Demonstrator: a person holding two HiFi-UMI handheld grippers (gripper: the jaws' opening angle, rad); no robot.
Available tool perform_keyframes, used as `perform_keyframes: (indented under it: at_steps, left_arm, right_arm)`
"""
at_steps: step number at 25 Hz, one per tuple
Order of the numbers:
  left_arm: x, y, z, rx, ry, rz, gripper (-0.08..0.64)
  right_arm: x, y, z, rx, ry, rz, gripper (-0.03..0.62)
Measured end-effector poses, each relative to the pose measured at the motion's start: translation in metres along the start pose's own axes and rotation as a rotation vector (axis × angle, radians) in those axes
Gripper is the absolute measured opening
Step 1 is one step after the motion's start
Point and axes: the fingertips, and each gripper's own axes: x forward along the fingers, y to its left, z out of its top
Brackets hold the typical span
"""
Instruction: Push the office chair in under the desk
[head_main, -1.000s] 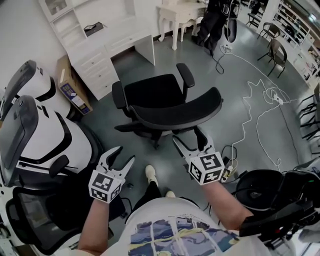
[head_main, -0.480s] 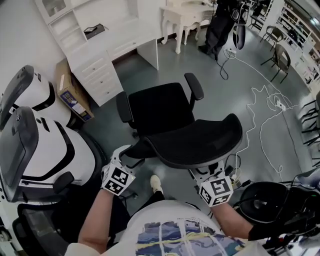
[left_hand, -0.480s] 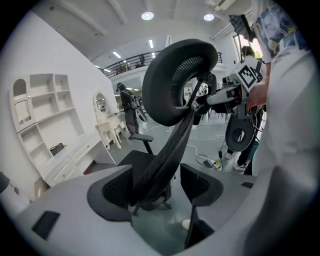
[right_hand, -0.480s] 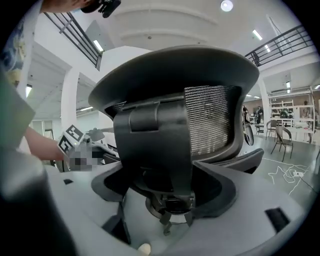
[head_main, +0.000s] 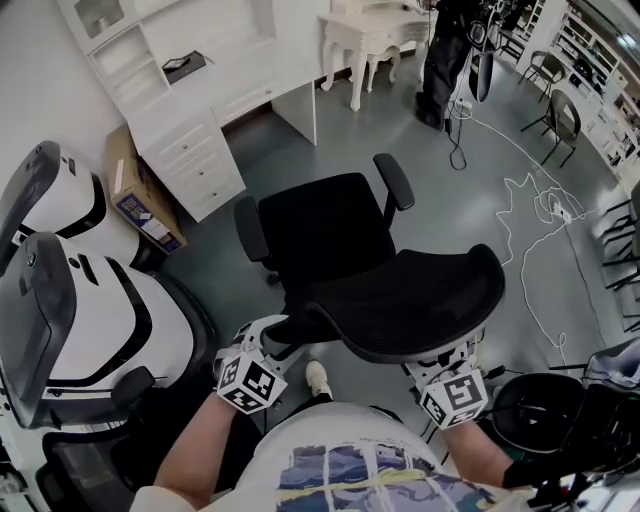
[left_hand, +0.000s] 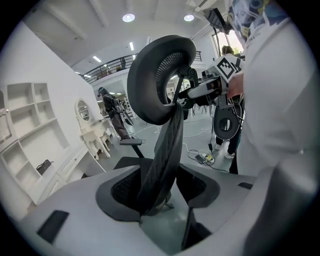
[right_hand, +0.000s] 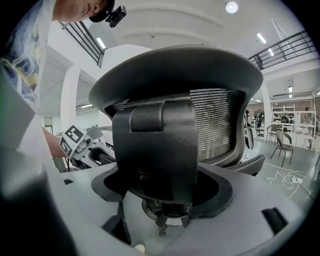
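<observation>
I'm at the pushing step, standing behind the office chair (head_main: 325, 225) with both tools on its mesh backrest (head_main: 410, 300), which fills the lower middle of the head view. My left gripper (head_main: 265, 335) has its jaws spread wide, with the backrest's left edge standing in the gap between them. My right gripper (head_main: 440, 365) is just as wide, astride the plastic spine (right_hand: 152, 150) at the back of the rest. Neither one looks clamped, so I'd call this bracing, not gripping.

The chair sits in the middle of the frame, seat facing away from me, well apart from the white desk (head_main: 190, 160) at the upper left. The open kneehole (head_main: 265, 115) lies up and left of the seat, so the chair isn't under it yet.

Next, I reckon, comes a steady shove forward with a slight swing left. That should line the armrests up with the opening and keep clear of the drawer unit.
</observation>
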Motion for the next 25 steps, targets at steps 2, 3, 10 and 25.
perform_keyframes:
  at_steps: [2, 3, 10, 25]
  left_arm:
    - [0.005, 0.001, 0.003, 0.020, -0.003, -0.006, 0.228]
    - [0.008, 0.003, 0.005, 0.027, -0.006, -0.009, 0.225]
    - [0.023, 0.029, 0.008, 0.065, -0.005, -0.038, 0.207]
    - [0.054, 0.094, 0.014, 0.078, 0.000, -0.043, 0.204]
  right_arm:
    - [0.005, -0.009, 0.001, 0.003, 0.001, -0.011, 0.353]
    - [0.007, -0.014, 0.002, 0.006, -0.001, -0.018, 0.353]
    - [0.034, -0.029, 0.012, 0.003, -0.009, -0.030, 0.351]
    - [0.092, -0.059, 0.036, 0.015, -0.007, -0.037, 0.351]
